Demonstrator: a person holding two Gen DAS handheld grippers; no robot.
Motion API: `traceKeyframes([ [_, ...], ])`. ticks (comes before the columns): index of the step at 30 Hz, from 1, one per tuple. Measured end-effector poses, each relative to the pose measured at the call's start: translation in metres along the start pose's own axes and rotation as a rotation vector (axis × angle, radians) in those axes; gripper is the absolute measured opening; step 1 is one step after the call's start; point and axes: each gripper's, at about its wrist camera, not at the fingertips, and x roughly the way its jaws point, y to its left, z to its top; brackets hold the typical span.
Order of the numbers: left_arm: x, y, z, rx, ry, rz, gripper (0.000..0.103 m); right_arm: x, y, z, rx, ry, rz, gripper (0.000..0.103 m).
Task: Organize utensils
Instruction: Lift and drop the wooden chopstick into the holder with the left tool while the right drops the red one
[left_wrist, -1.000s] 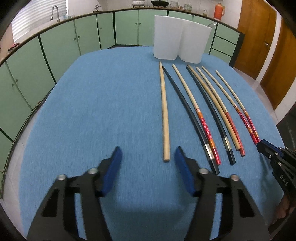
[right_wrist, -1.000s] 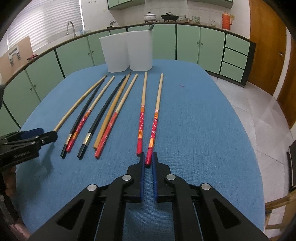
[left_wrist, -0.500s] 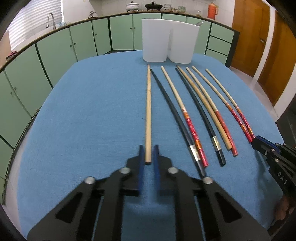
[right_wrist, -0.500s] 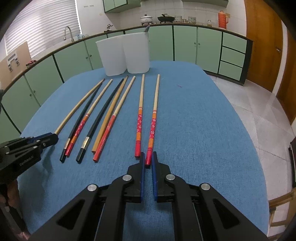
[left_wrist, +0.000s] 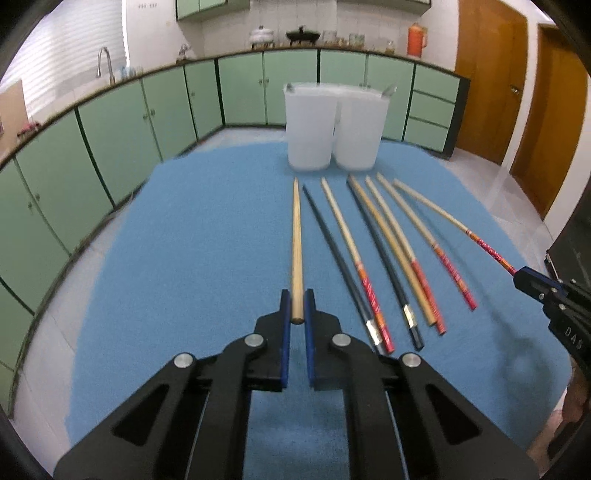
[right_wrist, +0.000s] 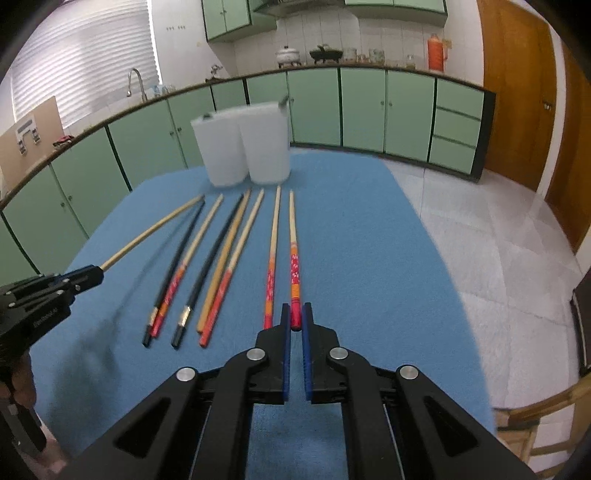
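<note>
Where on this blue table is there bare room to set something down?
Bare cloth lies left of the plain wooden chopstick and right of the red-handled chopstick, toward the blue table edge. Between them the chopsticks crowd, up to the white containers.

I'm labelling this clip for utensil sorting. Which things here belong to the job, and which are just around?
Job: plain wooden chopstick in left gripper; red-ended chopstick in right gripper; white containers.
Around: orange flask, faucet, pot.

Background: green cabinets (left_wrist: 240, 96) along the wall; faucet (right_wrist: 135, 79), white pot (right_wrist: 288, 55) and orange thermos (right_wrist: 437, 51) above; wooden doors (left_wrist: 487, 74); tiled floor (right_wrist: 498, 236).
</note>
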Motion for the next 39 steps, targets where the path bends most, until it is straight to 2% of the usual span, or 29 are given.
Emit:
traceKeyframes([
  [11,-0.056,0.004,0.056,0.022,-0.175,0.001,0.006,-0.04,-0.011,0.051,-0.01,-0.103,0.014,0.005],
  [19,-0.07,0.007,0.095,-0.004,-0.249,-0.044,0.006,-0.059,-0.013,0.09,-0.011,-0.165,0.047,0.005],
  [30,-0.067,0.011,0.13,-0.035,-0.259,-0.131,0.006,-0.07,-0.014,0.145,-0.044,-0.192,0.096,0.005],
  [39,-0.074,0.015,0.145,-0.04,-0.291,-0.151,0.006,-0.073,-0.014,0.174,-0.056,-0.225,0.123,0.005],
])
